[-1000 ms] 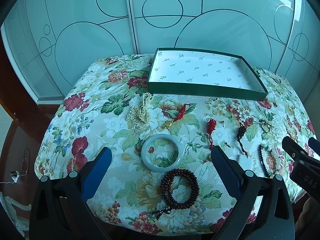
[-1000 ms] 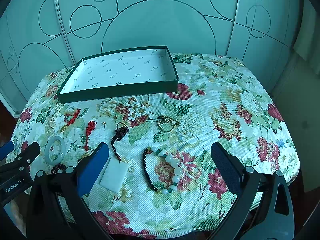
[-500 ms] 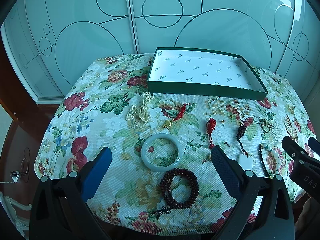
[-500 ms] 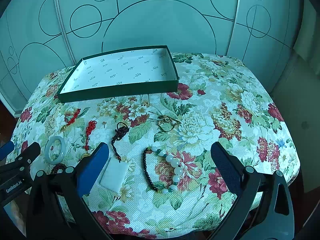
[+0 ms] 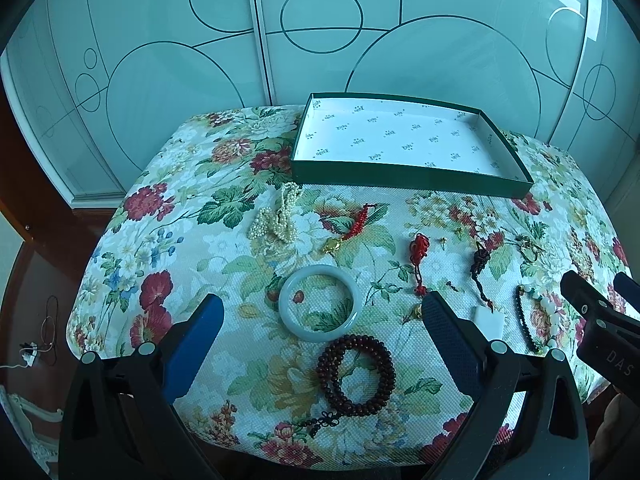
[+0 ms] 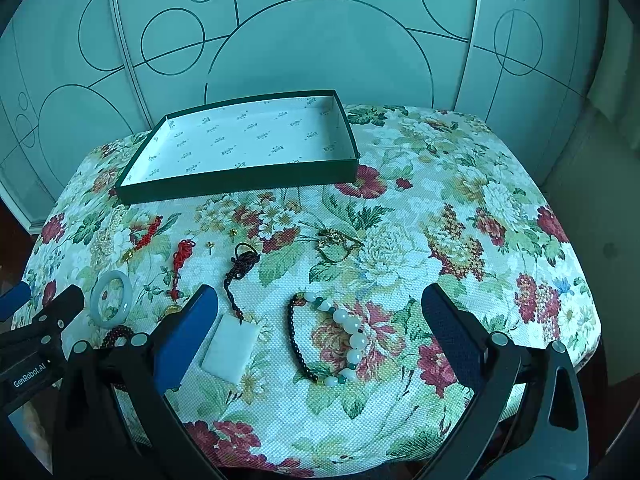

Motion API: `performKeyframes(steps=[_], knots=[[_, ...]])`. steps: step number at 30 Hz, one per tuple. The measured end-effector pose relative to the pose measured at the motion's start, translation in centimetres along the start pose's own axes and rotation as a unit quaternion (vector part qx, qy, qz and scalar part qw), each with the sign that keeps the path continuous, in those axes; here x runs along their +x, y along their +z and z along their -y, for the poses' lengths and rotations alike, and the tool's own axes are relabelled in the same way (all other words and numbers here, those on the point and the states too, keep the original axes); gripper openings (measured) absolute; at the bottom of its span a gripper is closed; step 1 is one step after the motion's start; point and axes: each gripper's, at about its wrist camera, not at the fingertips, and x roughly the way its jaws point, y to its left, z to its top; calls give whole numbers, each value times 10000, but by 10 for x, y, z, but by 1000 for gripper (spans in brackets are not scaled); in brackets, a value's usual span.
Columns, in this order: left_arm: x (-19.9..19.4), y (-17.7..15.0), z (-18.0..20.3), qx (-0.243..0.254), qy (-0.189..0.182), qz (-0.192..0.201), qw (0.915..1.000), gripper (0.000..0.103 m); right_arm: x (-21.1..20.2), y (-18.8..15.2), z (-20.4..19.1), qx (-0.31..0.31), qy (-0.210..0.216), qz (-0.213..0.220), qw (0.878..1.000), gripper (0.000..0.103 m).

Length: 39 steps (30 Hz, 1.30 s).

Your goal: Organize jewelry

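Left wrist view: the left tongs (image 5: pixel 320 336) stand wide apart, holding nothing, low in the frame above the flowered worktop (image 5: pixel 168 248). Between their blue pads lie a pale jade bangle (image 5: pixel 319 303) at centre and, just below it and nearly touching, a coil of dark red wooden beads (image 5: pixel 356 376). A heap of pearls (image 5: pixel 276 216) lies above the bangle toward the green tray (image 5: pixel 408 178), which sits at the upper centre with its white printed lining bare. Right wrist view: the right tongs (image 6: pixel 320 336) are likewise spread apart and hold nothing. Between them lies a bracelet of white and dark beads (image 6: pixel 332 340); at lower left of centre, a white rectangular pendant (image 6: pixel 230 348) on a dark cord touches the worktop beside the left pad.
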Motion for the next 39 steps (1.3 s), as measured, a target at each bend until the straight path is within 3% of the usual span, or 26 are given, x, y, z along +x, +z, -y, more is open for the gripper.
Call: performKeyframes(steps=[10,23,33,34,36,37,39], knots=[[3,1,0,16,-5,-22,10000,98,3,-2,-2,-5,9,-22,10000,101],[30,6,-33,-461,-230,-384,9979,98,21,-7,5,81,92,-177,9998,101],[54,14,-28,-208,-388,-317,9985,98,36,-8,13,273,193,-308,9990,101],[56,16,-28,-202,-364,-296,9987,98,38,-7,14,275,195,-319,9989,100],[60,18,-31,-200,-292,-265,9990,98,42,-7,15,278,197,-343,9988,86],[63,19,-33,-233,-271,-293,9989,96,45,-7,15,280,179,-377,9987,82],[69,20,-39,-330,-347,-372,9982,72,52,-6,17,305,186,-476,9982,75]])
